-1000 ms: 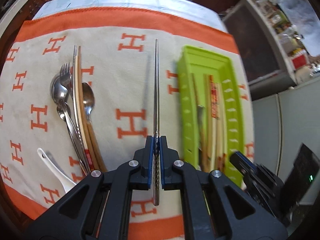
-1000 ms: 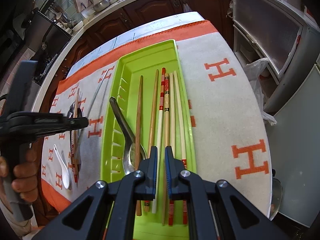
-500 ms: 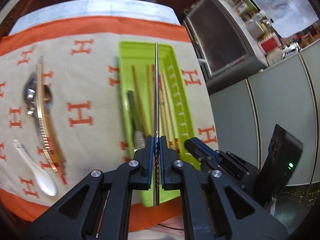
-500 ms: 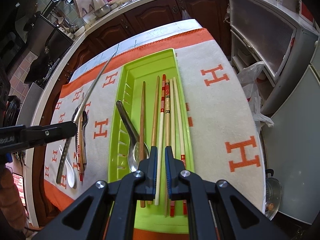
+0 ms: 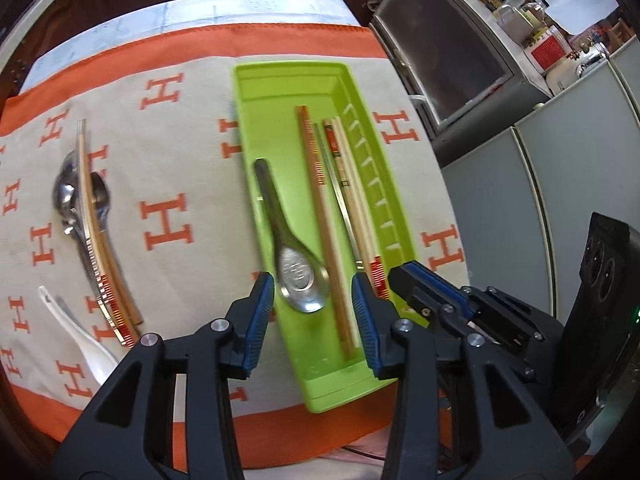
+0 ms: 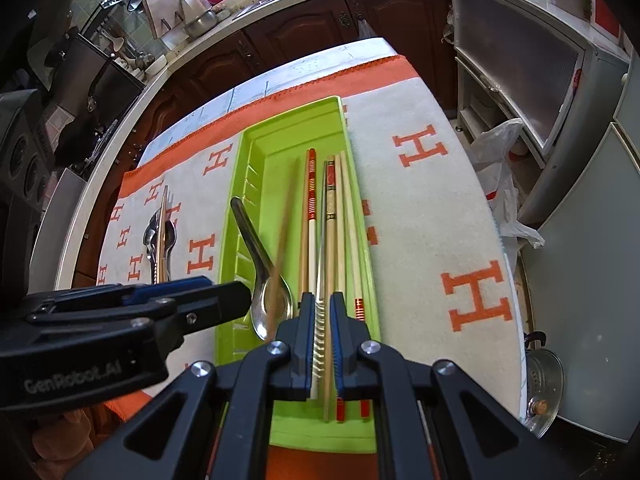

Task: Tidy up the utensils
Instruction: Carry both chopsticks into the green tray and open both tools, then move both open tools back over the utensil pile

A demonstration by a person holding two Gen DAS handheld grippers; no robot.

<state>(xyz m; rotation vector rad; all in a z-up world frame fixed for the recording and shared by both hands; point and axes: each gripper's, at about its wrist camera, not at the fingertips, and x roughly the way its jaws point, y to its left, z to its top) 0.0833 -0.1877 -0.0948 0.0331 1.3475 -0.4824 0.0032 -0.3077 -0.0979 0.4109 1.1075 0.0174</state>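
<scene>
A lime green tray [image 5: 256, 92] [image 6: 280, 132] lies on an orange-and-cream cloth and holds a metal spoon [image 5: 298, 276] [image 6: 270, 304], several chopsticks [image 5: 320, 200] [image 6: 310, 208] and a thin metal chopstick [image 5: 338, 196] [image 6: 320, 264]. My left gripper [image 5: 314, 312] is open above the tray's near end, and shows in the right wrist view [image 6: 192, 300]. My right gripper [image 6: 321, 336] hovers over the tray's near end, jaws nearly closed, nothing gripped; it shows in the left wrist view [image 5: 420, 284]. Loose spoons and chopsticks [image 5: 92, 232] [image 6: 160, 240] lie left of the tray.
A white ceramic spoon [image 5: 76, 328] lies at the cloth's near left. Grey cabinets [image 5: 560, 200] stand right of the table, with a plastic bag [image 6: 504, 184] and a metal pot [image 6: 540, 384] on the floor. Dark kitchen cupboards [image 6: 320, 12] run behind.
My left gripper has opened and let go of the metal chopstick, which now lies in the tray among the others. The right gripper stays over the tray's near end.
</scene>
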